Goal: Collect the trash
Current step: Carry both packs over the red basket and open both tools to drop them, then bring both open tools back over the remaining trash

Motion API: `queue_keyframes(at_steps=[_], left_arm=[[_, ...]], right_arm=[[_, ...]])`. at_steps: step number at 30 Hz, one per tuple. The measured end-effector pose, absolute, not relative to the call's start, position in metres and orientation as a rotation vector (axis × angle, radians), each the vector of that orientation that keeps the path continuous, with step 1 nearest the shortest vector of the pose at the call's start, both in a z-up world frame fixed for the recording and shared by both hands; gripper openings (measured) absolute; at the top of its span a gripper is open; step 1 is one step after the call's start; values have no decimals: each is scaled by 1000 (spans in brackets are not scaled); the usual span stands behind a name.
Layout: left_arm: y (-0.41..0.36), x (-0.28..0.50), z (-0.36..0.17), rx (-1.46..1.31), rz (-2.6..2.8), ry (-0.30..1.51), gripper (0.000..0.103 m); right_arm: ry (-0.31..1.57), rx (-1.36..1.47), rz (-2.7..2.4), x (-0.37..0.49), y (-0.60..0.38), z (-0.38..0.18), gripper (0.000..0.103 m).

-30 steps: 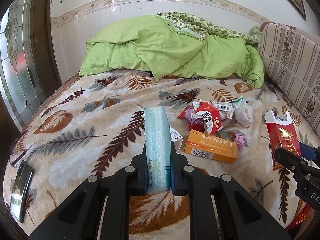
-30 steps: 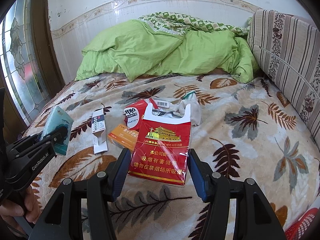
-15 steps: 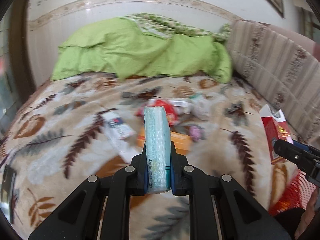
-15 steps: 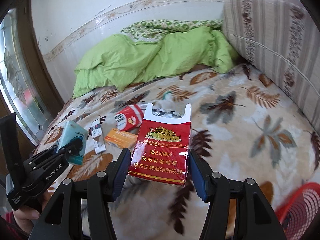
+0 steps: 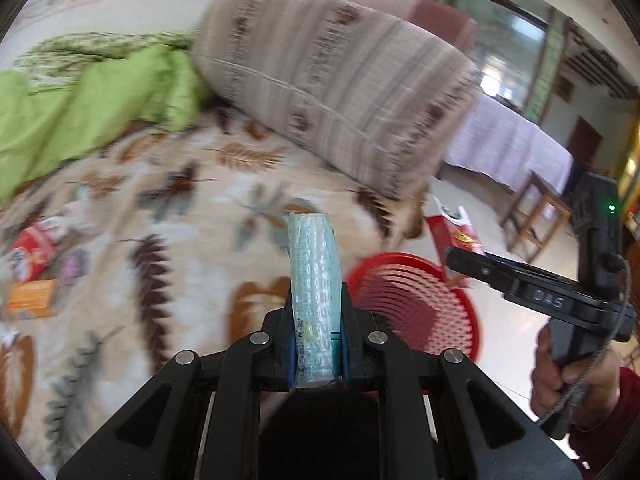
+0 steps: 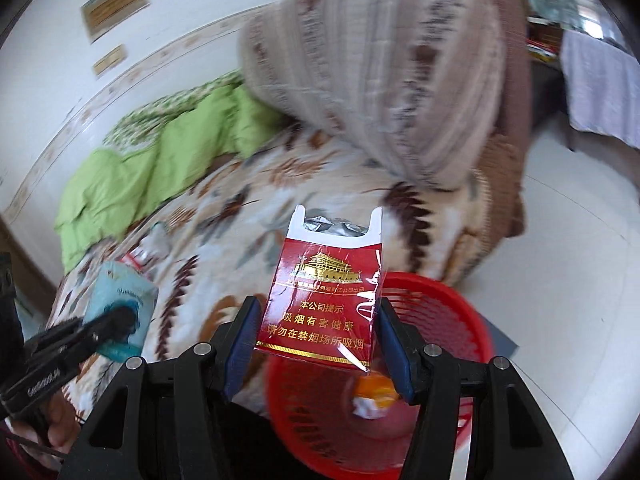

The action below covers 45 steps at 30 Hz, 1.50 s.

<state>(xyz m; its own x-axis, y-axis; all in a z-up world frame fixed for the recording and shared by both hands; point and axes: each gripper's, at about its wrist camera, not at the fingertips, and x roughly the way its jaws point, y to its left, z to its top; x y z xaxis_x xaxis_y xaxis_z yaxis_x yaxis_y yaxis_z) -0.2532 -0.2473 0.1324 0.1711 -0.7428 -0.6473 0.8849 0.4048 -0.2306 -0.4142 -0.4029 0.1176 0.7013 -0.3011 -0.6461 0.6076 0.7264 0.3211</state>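
Left gripper: we see the left gripper (image 5: 316, 320) clamped tight on a slim pale-blue plastic tissue packet (image 5: 316, 280), which stands upright between its pads; from the right wrist view the same packet (image 6: 120, 308) is at the left edge, pinched by the black fingers.
Right gripper: the right gripper (image 6: 316, 340) holds a red cigarette pack with gold print, torn open at the white top (image 6: 326, 300), its blue pads pressed to both side edges; we also spot that pack (image 5: 456, 232) at the right of the left wrist view.
Basket: a round red plastic slatted basket (image 6: 452, 320) sits on the pale tiled floor just beside the bed corner, directly below the red pack; we make out an orange scrap and a white crumpled scrap (image 6: 370, 396) inside.
Bed: a cream blanket with brown and grey leaf print (image 5: 180, 240) covers it, with a green quilt (image 5: 60, 120) and a striped beige headboard cushion (image 5: 340, 92) behind.
Remaining litter: an orange carton (image 5: 32, 300) and a red-and-white wrapper (image 5: 32, 246) lie on the blanket at far left, blurred.
Hand: a person's hand (image 5: 568, 376) in a dark red sleeve grips the right handle.
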Motion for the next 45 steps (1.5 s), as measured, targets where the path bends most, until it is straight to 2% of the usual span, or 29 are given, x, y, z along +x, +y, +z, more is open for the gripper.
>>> queue_keyframes(at_steps=[3, 5, 6, 7, 9, 14, 17, 36, 45], left_arm=[[-285, -280, 129, 256, -1259, 809, 15], [-302, -291, 126, 277, -1279, 828, 21], [-309, -294, 124, 285, -1282, 841, 41], [-312, -295, 122, 284, -1276, 840, 54], [-310, -292, 123, 280, -1265, 828, 55], [-285, -271, 130, 252, -1176, 802, 55], [-261, -250, 132, 229, -1088, 794, 58], [-53, -91, 98, 12, -484, 799, 62], [41, -15, 65, -162, -232, 861, 62]], right_arm=[[589, 585, -571, -433, -418, 117, 63], [590, 596, -578, -439, -424, 114, 63], [596, 602, -575, -439, -426, 112, 65], [597, 612, -578, -441, -430, 110, 69], [591, 621, -585, -443, -431, 109, 72], [584, 628, -541, -434, -429, 108, 72], [597, 619, -482, -414, -418, 106, 72], [761, 363, -4, -197, -274, 109, 72], [887, 320, 187, -56, -212, 74, 75]])
